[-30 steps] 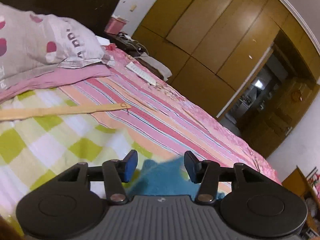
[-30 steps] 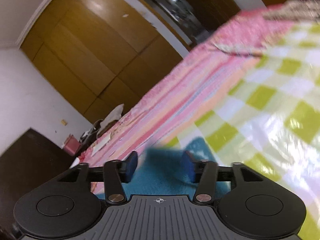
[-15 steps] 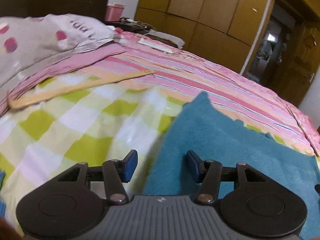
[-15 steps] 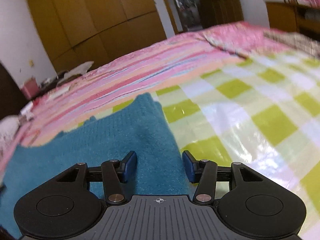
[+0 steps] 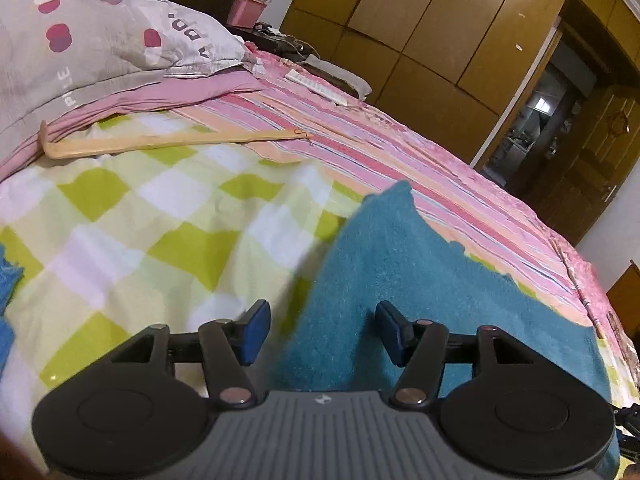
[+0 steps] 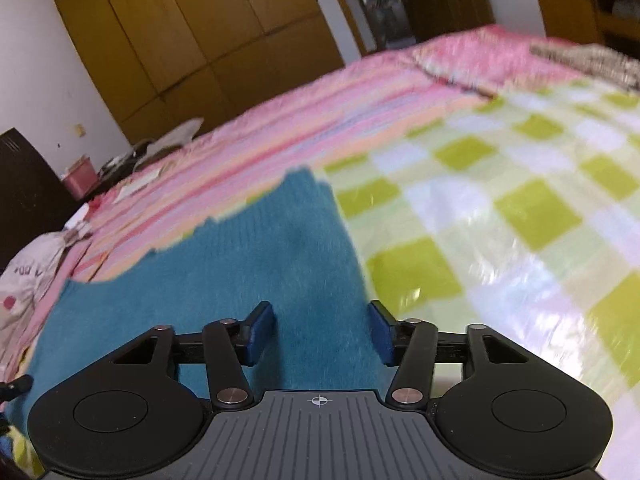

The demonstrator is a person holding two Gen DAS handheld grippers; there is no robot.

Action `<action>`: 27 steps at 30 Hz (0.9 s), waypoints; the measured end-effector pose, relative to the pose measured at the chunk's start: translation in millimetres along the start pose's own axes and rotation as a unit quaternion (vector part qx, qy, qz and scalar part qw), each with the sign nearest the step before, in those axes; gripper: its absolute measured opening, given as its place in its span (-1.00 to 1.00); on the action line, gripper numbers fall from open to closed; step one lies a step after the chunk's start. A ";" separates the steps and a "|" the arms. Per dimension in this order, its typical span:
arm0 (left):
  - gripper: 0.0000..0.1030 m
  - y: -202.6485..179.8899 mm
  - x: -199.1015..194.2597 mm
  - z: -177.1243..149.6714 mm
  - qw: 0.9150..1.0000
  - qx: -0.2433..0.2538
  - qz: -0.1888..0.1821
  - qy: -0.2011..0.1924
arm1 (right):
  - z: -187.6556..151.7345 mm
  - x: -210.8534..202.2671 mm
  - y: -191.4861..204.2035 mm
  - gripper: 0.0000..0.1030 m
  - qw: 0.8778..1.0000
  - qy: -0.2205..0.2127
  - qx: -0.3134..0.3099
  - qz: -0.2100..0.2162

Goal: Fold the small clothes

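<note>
A teal knitted garment (image 5: 440, 288) lies spread flat on the green-checked sheet (image 5: 140, 240) of a bed. My left gripper (image 5: 322, 330) hovers low over the garment's left edge, which runs between its blue pads (image 5: 256, 330). Its jaws are opening and the pads do not press on the cloth. In the right wrist view the same garment (image 6: 240, 264) stretches away to the left. My right gripper (image 6: 320, 330) sits over its right edge, with the cloth between the pads (image 6: 380, 334) but free of them. Its jaws are opening too.
A grey pillow with pink dots (image 5: 100, 40) lies at the head of the bed, with a long wooden stick (image 5: 172, 142) below it. A pink striped quilt (image 5: 400, 152) covers the far side. Brown wardrobes (image 5: 440, 40) stand behind. More blue cloth (image 5: 8, 272) shows at the left edge.
Both grippers have come down toward the bed and levelled out. The teal garment, bunched between the fingers a second ago, now lies spread flat, and both pairs of jaws stand wider.
</note>
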State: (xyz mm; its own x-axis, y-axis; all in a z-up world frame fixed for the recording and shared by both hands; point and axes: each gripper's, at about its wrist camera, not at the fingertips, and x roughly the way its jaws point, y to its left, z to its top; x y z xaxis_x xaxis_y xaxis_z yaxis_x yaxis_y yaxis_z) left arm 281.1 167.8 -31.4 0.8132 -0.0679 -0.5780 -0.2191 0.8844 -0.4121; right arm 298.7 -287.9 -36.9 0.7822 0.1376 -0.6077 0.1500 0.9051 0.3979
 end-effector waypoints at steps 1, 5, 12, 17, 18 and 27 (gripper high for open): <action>0.25 -0.1 -0.6 1.1 1.000 -0.002 -0.002 0.000 | -0.1 0.5 -2.3 0.10 1.000 0.003 0.010 0.006; 0.33 -2.0 -9.4 4.3 0.999 0.005 -0.039 -0.018 | -1.7 -8.0 0.9 0.16 1.000 0.005 -0.007 0.015; 0.73 -1.6 23.9 0.3 0.999 0.012 -0.026 0.015 | -9.4 6.3 1.6 0.41 0.999 0.021 -0.002 0.034; 0.19 0.6 25.3 -1.2 0.997 -0.001 -0.067 0.039 | -8.6 6.6 4.1 0.17 0.999 0.030 -0.004 0.034; 0.08 0.4 24.7 -1.3 0.996 -0.006 -0.079 0.048 | -8.4 5.1 3.6 0.10 0.999 0.034 0.001 0.038; -0.25 -7.5 -10.2 -12.7 0.992 0.023 -0.101 0.077 | -16.2 -32.9 -2.0 -0.36 0.996 0.068 -0.011 0.055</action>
State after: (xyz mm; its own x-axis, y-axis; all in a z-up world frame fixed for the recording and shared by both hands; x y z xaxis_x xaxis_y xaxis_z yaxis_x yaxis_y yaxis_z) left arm 267.6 156.0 -31.4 0.7448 -0.3132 -0.5892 -0.0316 0.8655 -0.5000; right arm 262.8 -287.7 -28.8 0.7035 0.2879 -0.6498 0.0539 0.8901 0.4526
